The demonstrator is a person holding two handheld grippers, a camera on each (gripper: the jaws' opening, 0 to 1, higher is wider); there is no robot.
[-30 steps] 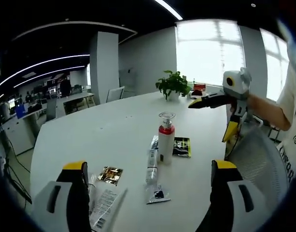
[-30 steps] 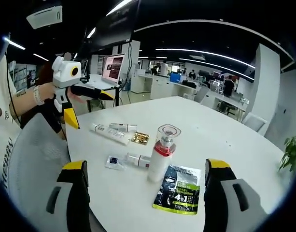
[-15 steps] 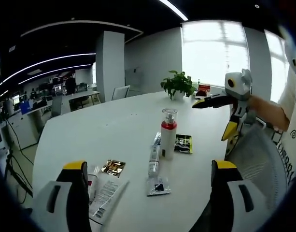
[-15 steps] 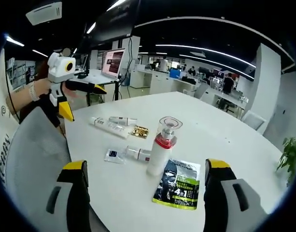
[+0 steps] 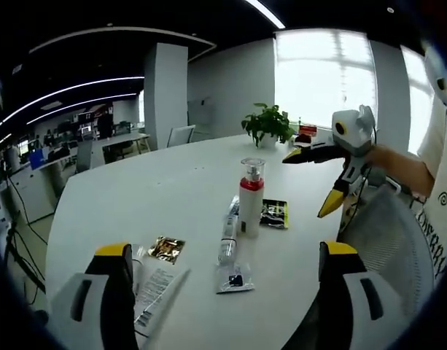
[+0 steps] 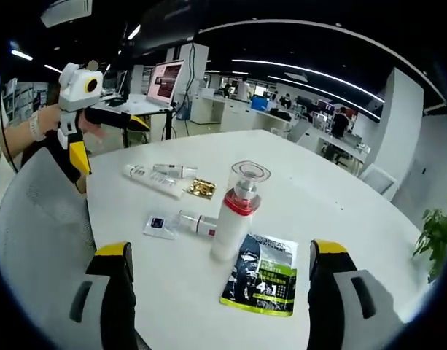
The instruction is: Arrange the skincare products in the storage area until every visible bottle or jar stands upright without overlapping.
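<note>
Bottle point(image 6: 232, 213) upright mid-table point(image 6: 354, 211) — open room around.

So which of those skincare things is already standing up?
The white pump bottle with the red collar; the tubes and sachets around it lie flat.

"4" on green sachet point(image 6: 261, 275)

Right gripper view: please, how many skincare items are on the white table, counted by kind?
Upright pump bottle: 1
Tubes lying flat: 3
Flat sachets, namely green-black, gold, small white: 3
Total: 7
</note>
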